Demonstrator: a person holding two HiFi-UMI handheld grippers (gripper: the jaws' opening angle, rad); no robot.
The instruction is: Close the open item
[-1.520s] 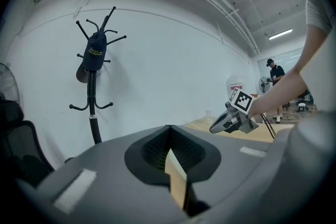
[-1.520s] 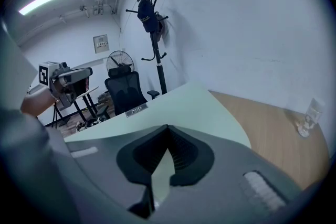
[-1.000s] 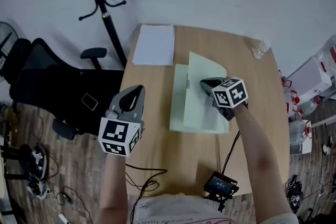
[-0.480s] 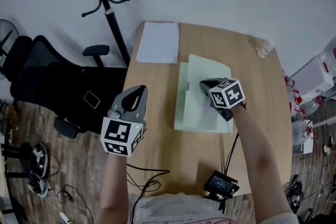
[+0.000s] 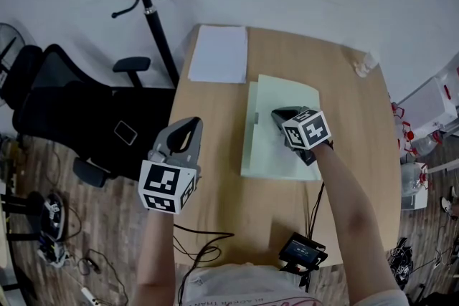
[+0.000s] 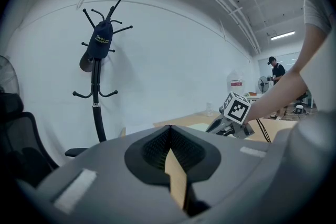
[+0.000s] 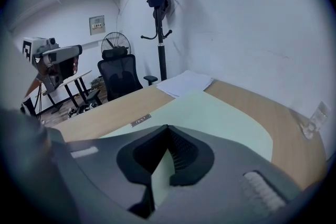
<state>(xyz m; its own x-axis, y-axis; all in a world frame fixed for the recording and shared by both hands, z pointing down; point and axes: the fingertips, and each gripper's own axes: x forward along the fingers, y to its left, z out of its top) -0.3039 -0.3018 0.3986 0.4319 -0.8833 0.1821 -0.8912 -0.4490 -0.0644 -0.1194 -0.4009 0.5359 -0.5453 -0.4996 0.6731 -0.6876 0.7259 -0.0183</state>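
Observation:
A pale green folder (image 5: 287,118) lies flat in the middle of the wooden table (image 5: 215,183), its cover down and a small label strip (image 5: 256,118) near its left edge. My right gripper (image 5: 276,115) rests on top of the cover, jaws shut with nothing between them. The right gripper view looks across the green cover (image 7: 220,113) past that gripper's closed tips (image 7: 167,127). Off the table's left edge my left gripper (image 5: 188,127) hangs in the air, shut and empty. In its own view the left gripper (image 6: 169,127) points toward the wall.
A stack of white paper (image 5: 219,54) lies at the table's far left corner, and a small clear crumpled thing (image 5: 364,66) sits at the far right corner. A small screen device (image 5: 301,251) with cables sits at the near edge. A black office chair (image 5: 64,104) and a coat stand (image 5: 147,3) stand to the left.
The folder's cover, raised at an angle a second ago, has come down flat under my right gripper. The left gripper has hardly moved.

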